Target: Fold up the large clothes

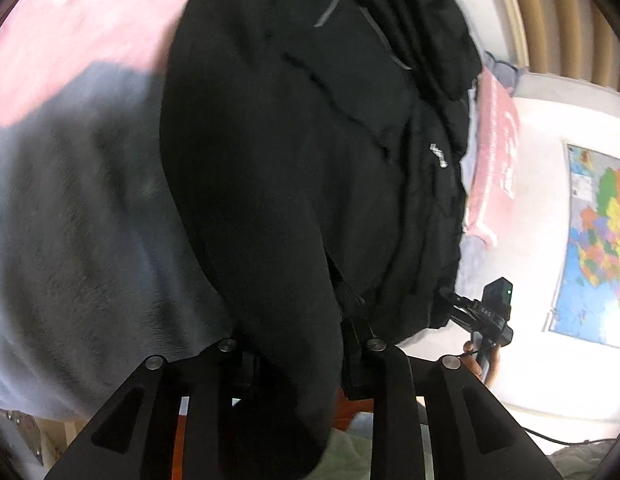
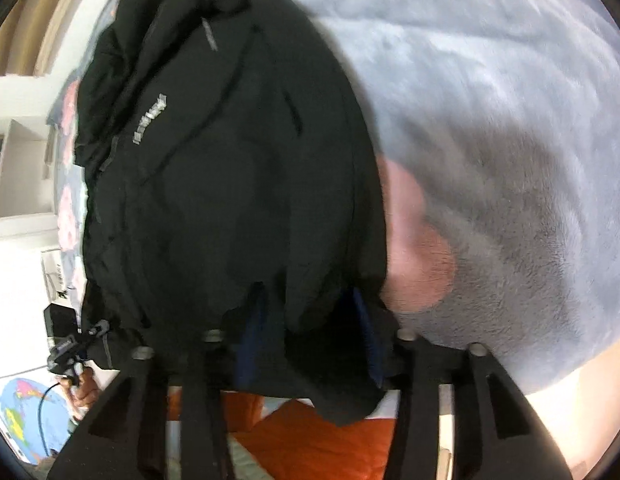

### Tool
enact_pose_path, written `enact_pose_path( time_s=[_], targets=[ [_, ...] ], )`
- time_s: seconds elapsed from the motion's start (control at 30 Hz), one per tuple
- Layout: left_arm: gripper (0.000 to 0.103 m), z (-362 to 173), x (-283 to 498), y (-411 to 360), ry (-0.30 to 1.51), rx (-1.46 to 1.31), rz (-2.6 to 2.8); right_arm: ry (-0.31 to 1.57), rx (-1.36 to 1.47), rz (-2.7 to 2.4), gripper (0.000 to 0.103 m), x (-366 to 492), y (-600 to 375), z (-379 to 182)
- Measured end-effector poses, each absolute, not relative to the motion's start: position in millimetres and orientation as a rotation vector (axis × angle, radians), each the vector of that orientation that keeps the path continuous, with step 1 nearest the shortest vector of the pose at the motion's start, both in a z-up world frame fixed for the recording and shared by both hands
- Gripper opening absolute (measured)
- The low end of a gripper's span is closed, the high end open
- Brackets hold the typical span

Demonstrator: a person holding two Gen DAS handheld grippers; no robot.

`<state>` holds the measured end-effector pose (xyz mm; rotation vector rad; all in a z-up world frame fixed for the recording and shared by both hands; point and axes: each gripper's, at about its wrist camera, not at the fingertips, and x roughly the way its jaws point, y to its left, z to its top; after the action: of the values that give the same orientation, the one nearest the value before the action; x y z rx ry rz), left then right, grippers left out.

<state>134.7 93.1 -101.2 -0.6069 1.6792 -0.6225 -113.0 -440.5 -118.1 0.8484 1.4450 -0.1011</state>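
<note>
A large black jacket (image 1: 310,140) with a small white logo and grey zip trims hangs lifted over a grey fleece blanket (image 1: 78,240). My left gripper (image 1: 302,344) is shut on the jacket's hem, and cloth drapes over its fingers. In the right wrist view the same jacket (image 2: 230,180) fills the middle. My right gripper (image 2: 306,336) is shut on another part of the hem, its blue pads (image 2: 250,340) partly covered by cloth. Each gripper shows in the other's view, the right gripper (image 1: 489,316) at the jacket's right corner and the left gripper (image 2: 66,348) at its left corner.
The grey blanket (image 2: 489,160) covers a bed with pink bedding (image 1: 70,40). A pink pillow (image 1: 497,152) lies behind the jacket. A coloured map (image 1: 597,240) hangs on the white wall. Orange fabric (image 2: 310,440) lies below the right gripper.
</note>
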Motion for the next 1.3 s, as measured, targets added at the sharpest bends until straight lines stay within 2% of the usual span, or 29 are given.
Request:
enact_pose_path(
  time_s=[0.03,0.13,0.2,0.27,0.3,0.33,0.43,0.7,1.03,1.17,1.3],
  targets=[
    [0.029,-103,134,95,1.685,-0.599,-0.614,1.471,0.829,-0.113,0.064,-114,-440,-126],
    [0.029,-103,132,94,1.716,-0.59,-0.57,1.503,0.833,-0.117,0.064,-116,-440,-139],
    [0.029,-100,132,96,1.708,-0.59,-0.579,1.482,0.838,-0.11,0.061,-119,-442,-130],
    [0.029,-93,132,91,1.69,-0.575,-0.594,1.454,0.82,-0.087,0.038,-124,-445,-116],
    [0.028,-89,132,86,1.671,-0.562,-0.605,1.442,0.808,-0.076,0.034,-124,-444,-109],
    [0.017,-84,132,82,1.647,-0.551,-0.607,1.435,0.793,-0.076,0.028,-122,-440,-104],
    [0.012,-67,141,81,1.597,-0.573,-0.576,1.406,0.727,-0.09,0.016,-116,-432,-86],
    [0.013,16,203,90,1.287,-0.749,-0.564,1.221,0.719,-0.056,0.014,-75,-461,-3],
    [0.015,94,322,91,1.116,-0.752,-0.617,0.953,0.752,-0.016,0.014,63,-498,96],
    [0.016,98,385,84,1.099,-0.766,-0.572,0.94,0.692,-0.059,0.014,142,-500,112],
    [0.017,65,459,72,1.127,-0.787,-0.511,0.98,0.683,-0.12,0.014,220,-511,92]
  ],
)
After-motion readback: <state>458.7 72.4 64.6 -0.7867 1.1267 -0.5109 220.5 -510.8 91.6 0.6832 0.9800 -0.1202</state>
